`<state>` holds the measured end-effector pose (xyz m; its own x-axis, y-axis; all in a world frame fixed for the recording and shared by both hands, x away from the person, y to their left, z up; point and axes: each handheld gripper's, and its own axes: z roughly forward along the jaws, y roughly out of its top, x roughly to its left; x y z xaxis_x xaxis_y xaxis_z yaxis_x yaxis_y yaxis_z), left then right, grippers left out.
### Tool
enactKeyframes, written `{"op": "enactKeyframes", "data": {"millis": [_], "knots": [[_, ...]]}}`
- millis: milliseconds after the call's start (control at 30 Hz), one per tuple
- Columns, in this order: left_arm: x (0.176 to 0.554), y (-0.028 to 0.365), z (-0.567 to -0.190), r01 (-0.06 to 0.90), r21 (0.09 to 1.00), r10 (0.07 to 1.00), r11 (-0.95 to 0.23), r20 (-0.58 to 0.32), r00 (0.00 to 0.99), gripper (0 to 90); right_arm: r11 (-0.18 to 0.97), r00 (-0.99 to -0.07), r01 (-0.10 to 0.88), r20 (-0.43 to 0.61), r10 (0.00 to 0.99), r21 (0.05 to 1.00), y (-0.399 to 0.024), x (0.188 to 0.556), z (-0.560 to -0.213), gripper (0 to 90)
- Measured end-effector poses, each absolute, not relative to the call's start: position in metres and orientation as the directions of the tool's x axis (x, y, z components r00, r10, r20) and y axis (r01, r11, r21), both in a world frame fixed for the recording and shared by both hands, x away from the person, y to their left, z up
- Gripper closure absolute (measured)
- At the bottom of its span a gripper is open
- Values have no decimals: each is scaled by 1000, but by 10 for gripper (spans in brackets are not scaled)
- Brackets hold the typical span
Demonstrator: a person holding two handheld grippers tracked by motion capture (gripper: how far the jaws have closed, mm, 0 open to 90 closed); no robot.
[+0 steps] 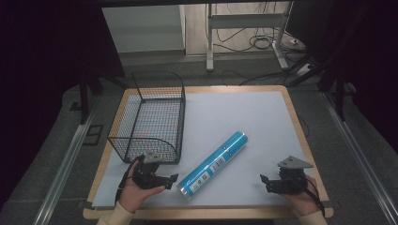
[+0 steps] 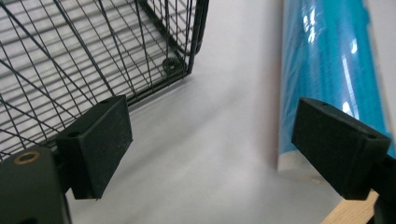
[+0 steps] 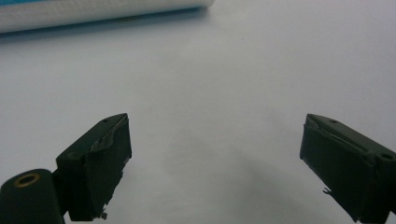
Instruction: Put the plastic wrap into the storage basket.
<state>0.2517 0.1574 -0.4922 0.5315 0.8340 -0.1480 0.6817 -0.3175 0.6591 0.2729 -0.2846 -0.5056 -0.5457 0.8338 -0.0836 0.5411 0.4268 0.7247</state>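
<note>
Desk (image 1: 263,117): white mat, dark room behind.
Tube (image 1: 214,164): blue, lying slantwise mid-desk, near end just beside your left tongs (image 1: 172,180).
Basket (image 1: 149,117): wire, at left.
Left tongs: spread, empty.
Right tongs (image 1: 264,181): spread, empty, apart from tube.
Risk: it's round, so nudge it off-centre and it rolls away.

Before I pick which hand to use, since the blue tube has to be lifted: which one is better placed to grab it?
Probably the left gripper: its open fingers sit right beside the near end of the blue tube. The right gripper, also open, is farther off.
</note>
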Motion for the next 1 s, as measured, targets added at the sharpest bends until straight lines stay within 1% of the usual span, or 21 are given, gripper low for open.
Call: {"op": "enactKeyframes", "data": {"millis": [367, 633, 1000], "knots": [[251, 147, -478, 666, 654, 809, -360, -138, 572, 119, 431, -549, 539, -87, 831, 723, -283, 273, -506, 93], [254, 134, -464, 652, 640, 796, -407, -101, 596, 129, 436, -552, 534, -92, 829, 725, -283, 273, -506, 94], [258, 114, -462, 646, 628, 777, -434, -101, 621, 136, 430, -548, 535, -89, 832, 727, -283, 272, -505, 93]]}}
